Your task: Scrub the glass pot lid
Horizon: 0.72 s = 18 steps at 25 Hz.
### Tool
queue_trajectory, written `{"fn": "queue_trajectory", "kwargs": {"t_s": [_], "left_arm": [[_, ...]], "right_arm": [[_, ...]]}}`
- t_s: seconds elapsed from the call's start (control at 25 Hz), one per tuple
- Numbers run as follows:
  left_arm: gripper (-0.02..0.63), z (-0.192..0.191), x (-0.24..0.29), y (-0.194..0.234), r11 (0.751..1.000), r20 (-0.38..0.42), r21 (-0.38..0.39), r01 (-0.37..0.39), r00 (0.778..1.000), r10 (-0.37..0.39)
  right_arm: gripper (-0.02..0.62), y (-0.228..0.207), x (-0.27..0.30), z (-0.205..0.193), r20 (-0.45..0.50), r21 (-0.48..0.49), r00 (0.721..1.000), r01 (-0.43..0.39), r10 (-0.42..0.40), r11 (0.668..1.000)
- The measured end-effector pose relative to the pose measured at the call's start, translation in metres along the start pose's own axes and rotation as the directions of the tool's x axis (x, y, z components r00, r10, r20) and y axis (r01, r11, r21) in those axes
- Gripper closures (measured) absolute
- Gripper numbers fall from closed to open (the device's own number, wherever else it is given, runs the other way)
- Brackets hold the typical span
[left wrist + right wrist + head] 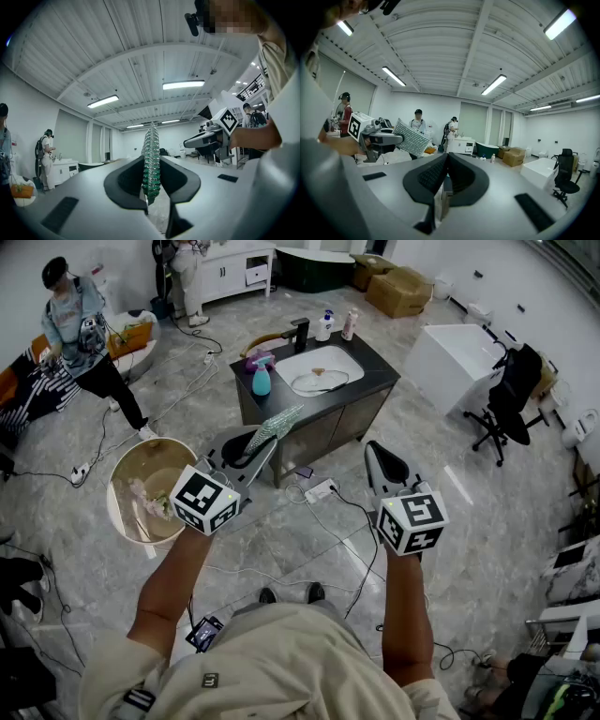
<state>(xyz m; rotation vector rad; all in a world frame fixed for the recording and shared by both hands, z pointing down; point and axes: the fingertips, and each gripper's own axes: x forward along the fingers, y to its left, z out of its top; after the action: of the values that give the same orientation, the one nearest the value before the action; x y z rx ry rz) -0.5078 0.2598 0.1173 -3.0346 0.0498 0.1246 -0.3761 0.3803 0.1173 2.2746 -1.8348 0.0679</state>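
The glass pot lid [319, 381] lies in the white basin [339, 359] of a dark sink counter [375, 381], well ahead of both grippers. My left gripper [258, 442] is shut on a green and silver scrub sponge [277, 425], which stands up between the jaws in the left gripper view [151, 159]. My right gripper [377, 451] is held at the same height to the right, shut with nothing in it [446, 164]. Both grippers hang in the air short of the counter.
On the counter stand a blue spray bottle [261, 379], a black faucet [300, 334] and two bottles [324, 326]. A round beige tub [150, 488] sits on the floor at left, cables [319, 491] ahead. A white bathtub [459, 352] and office chair [506, 395] are at right. A person [80, 334] stands at back left.
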Motion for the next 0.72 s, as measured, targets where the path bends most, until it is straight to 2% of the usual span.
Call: {"fn": "queue_trajectory", "kwargs": {"t_s": [0.72], "left_arm": [[0.52, -0.006, 0.005, 0.017, 1.0, 0.015, -0.011, 0.012, 1.0, -0.011]], "right_arm": [[0.569, 0.005, 0.021, -0.001, 0.0, 0.008, 1.0, 0.011, -0.011, 1.0]]}}
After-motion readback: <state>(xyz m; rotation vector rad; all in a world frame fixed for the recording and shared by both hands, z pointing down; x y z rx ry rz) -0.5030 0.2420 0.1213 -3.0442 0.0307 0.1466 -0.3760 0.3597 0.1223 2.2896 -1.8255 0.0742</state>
